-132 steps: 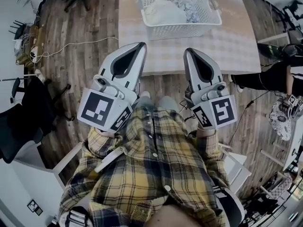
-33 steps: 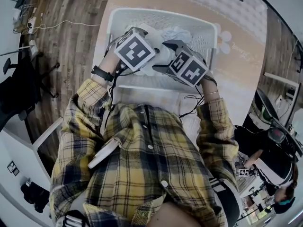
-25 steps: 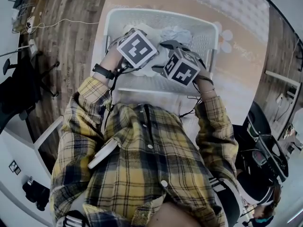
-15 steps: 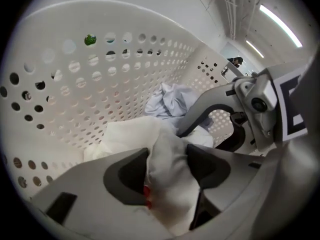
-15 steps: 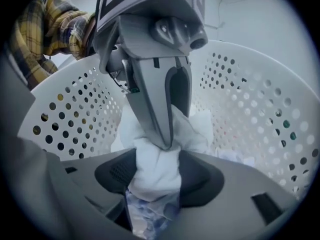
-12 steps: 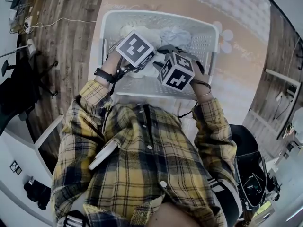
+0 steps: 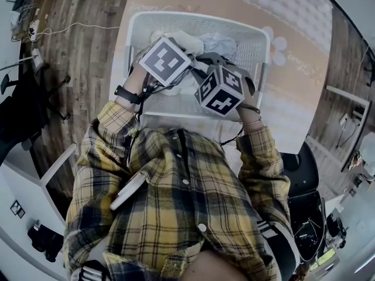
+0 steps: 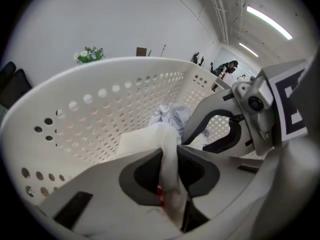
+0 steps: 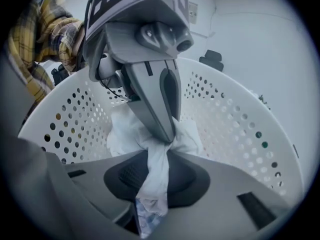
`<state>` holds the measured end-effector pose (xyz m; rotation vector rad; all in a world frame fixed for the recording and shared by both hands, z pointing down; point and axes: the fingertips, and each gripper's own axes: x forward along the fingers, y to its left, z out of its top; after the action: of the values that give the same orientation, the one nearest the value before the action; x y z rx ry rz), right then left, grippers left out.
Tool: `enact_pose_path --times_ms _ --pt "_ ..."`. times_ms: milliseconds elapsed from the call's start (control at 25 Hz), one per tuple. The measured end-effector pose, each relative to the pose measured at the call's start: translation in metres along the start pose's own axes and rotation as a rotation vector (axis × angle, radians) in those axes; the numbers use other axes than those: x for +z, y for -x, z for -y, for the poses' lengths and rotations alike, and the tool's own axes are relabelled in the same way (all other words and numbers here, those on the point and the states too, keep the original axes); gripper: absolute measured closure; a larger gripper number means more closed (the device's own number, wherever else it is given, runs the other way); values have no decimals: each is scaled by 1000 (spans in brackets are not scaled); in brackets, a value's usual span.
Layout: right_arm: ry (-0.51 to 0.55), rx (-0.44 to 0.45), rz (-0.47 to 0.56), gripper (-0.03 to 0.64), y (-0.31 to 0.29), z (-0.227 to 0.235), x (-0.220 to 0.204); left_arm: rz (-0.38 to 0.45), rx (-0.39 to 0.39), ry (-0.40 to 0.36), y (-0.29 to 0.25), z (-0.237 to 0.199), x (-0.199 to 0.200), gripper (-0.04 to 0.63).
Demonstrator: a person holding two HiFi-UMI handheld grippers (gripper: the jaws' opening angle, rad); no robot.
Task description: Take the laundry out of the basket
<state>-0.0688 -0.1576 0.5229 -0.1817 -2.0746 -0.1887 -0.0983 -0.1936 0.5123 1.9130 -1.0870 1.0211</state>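
The white perforated laundry basket [image 7: 193,17] stands on the table, holding a cream-white cloth [image 7: 181,40] and a pale crumpled cloth [image 7: 220,41]. Both grippers reach down into it, side by side. My left gripper [image 8: 170,156] is closing, and a fold of the white cloth [image 8: 150,139] is pinched between its pads. My right gripper [image 9: 160,156] is closing too, squeezing a strip of white, blue-patterned cloth [image 9: 157,176] that runs up to the pile [image 9: 125,129]. In the head view the marker cubes hide the jaws.
The basket's walls [image 9: 235,134] close in around both grippers. The table [image 7: 293,69] with a beige cover stretches to the right of the basket. Wooden floor [image 7: 82,57] with a cable lies at the left, and a dark chair [image 7: 17,116] stands further left.
The grippers went from in front of the table down into the basket. Over the last second they have sunk a little onto the laundry and the right cube has turned.
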Motion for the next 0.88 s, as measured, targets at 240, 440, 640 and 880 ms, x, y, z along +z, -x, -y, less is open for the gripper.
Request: enact_pose_path --times_ms 240,440,640,880 --pt "-24 -94 65 491 30 8 24 101 -40 51 34 13 11 492" --pt "-56 -200 144 491 63 10 44 233 -20 53 71 23 30 492" --pt "-40 -299 195 492 96 5 65 332 2 43 109 35 36 492" --pt "-14 -413 253 494 136 -4 88 452 26 28 155 51 46 495"
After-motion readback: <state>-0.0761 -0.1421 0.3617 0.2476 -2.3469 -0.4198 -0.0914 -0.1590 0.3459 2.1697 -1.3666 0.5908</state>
